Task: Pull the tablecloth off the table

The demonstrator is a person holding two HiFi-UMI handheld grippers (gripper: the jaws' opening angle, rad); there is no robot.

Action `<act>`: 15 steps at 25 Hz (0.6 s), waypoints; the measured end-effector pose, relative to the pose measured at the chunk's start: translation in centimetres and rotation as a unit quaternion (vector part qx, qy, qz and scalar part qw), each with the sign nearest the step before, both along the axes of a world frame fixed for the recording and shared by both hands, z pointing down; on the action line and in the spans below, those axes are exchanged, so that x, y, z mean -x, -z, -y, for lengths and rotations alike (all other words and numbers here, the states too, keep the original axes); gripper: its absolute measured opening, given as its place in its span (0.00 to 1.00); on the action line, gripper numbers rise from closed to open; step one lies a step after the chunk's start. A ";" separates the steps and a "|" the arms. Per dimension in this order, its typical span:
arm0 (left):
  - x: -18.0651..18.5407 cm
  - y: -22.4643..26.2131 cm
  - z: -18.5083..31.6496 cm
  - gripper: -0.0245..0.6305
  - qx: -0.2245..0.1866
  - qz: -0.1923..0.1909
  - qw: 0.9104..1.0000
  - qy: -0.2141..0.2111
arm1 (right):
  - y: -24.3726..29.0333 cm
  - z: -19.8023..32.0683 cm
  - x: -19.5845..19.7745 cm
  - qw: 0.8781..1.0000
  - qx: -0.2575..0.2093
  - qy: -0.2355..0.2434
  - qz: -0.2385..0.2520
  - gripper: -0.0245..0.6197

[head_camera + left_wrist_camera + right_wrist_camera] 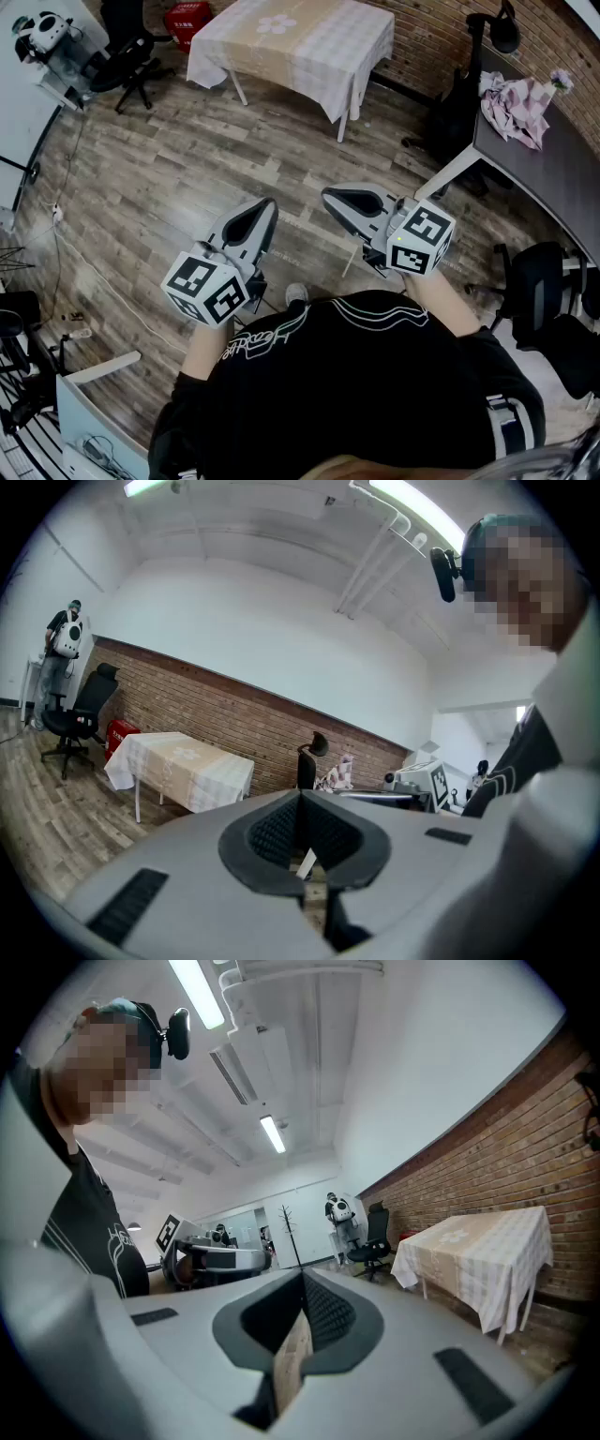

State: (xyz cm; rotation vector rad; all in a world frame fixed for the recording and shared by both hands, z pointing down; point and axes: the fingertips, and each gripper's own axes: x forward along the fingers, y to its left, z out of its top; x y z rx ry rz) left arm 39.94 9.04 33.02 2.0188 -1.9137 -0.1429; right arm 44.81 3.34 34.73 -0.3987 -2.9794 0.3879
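While the two grippers are carried in front of the person's chest, neither one holds anything.

Item, left gripper (266,206): jaws pressed together, nothing between them, pointed up and forward toward the far end of the room.

Item, right gripper (332,196): jaws likewise closed and empty, just beside the left one, tips angled inward.

Item, wooden floor (187,178): a bare stretch lies between the grippers and the work.

Item, tablecloth (300,42): pale, checked, with a flower motif at the centre. It lies fully spread over the table (343,124), hems hanging on all visible sides, well apart from both grippers.

Item, surroundings: brick wall (441,37) behind the table; black office chair (127,61) and red box (187,17) to its left; dark desk (544,178) at the right bearing a crumpled pink cloth (516,105).

Step in hand, as judged: the approach, with nothing of the task begun.

Handling notes: close up on the near side first. Open both jaws before reaching. Take the hanging hem rather than the flat top, one gripper toward each near corner, so the pull is even. Draw low and straight back, since a one-sided tug would likely bunch the cloth or snag it on a corner.
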 end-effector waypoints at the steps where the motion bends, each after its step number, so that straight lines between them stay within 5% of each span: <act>1: 0.2 0.0 -0.1 0.04 0.000 -0.001 1.000 0.000 | 0.0 -0.1 0.2 1.000 0.000 -0.001 -0.001 0.03; 15: 4.7 0.1 -1.2 0.04 -0.020 -0.004 0.999 -0.026 | -0.2 -1.5 4.2 1.000 -0.010 -0.021 -0.014 0.03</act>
